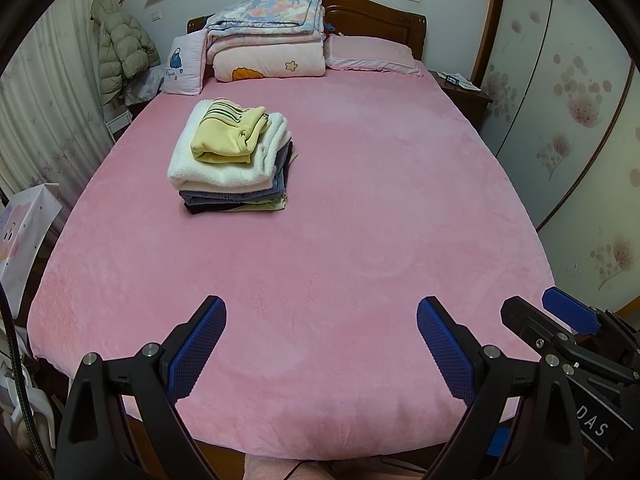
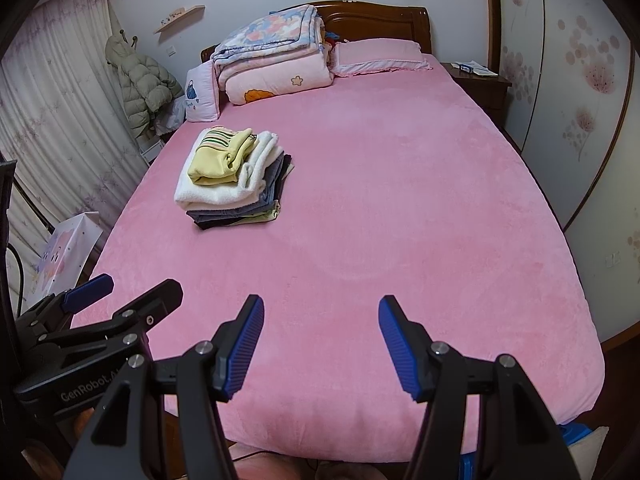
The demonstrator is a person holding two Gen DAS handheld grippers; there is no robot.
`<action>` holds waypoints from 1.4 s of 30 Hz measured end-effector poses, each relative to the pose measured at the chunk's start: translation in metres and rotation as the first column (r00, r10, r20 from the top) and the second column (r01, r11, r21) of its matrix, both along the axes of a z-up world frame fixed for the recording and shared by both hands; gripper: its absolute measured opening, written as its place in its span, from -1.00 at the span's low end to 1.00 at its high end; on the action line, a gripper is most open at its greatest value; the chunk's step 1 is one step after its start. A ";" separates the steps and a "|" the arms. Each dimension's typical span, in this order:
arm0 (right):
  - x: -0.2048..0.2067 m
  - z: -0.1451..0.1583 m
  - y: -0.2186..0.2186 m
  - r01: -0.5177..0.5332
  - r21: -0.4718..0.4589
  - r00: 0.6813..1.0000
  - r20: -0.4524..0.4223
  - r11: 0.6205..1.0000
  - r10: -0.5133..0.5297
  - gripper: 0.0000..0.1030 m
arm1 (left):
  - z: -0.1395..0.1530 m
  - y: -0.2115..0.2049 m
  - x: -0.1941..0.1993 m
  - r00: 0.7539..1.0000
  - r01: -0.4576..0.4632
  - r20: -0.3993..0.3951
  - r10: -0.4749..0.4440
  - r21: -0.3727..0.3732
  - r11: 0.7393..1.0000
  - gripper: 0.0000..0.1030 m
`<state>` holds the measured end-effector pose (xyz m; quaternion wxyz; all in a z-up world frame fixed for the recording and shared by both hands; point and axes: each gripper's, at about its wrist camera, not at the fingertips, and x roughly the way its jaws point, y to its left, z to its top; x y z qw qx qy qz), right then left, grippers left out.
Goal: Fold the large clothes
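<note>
Fingers (image 1: 208,332) of the left gripper (image 1: 320,332) stand wide apart at the bottom of the left wrist view, their blue pads grasping nothing, with only the pink bed cover (image 1: 340,220) showing between them. At the lower right of that view the right gripper's side is seen just beside it. In the right wrist view the right gripper (image 2: 322,328) is likewise released, its fingers (image 2: 250,332) spread over the near edge of the bed with nothing held. Further up, in the upper left part of both views, a stack of folded clothes (image 1: 232,160) lies on the bed: a yellow garment (image 1: 228,132) on top, a white fleece piece (image 1: 208,168) under it, then darker layers. Beyond, folded quilts (image 1: 268,36) and a pink pillow (image 1: 368,54) rest against the wooden headboard (image 1: 376,16). A puffer jacket (image 1: 120,48) hangs at the far left.
</note>
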<state>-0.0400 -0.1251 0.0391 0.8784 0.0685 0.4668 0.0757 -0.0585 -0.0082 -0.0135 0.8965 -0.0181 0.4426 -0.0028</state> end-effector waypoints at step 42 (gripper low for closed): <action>-0.002 -0.006 -0.002 -0.004 -0.002 1.000 -0.010 1.000 0.004 0.16 | -0.009 0.010 0.005 0.999 -0.004 -0.032 0.004 -0.006 1.000 0.86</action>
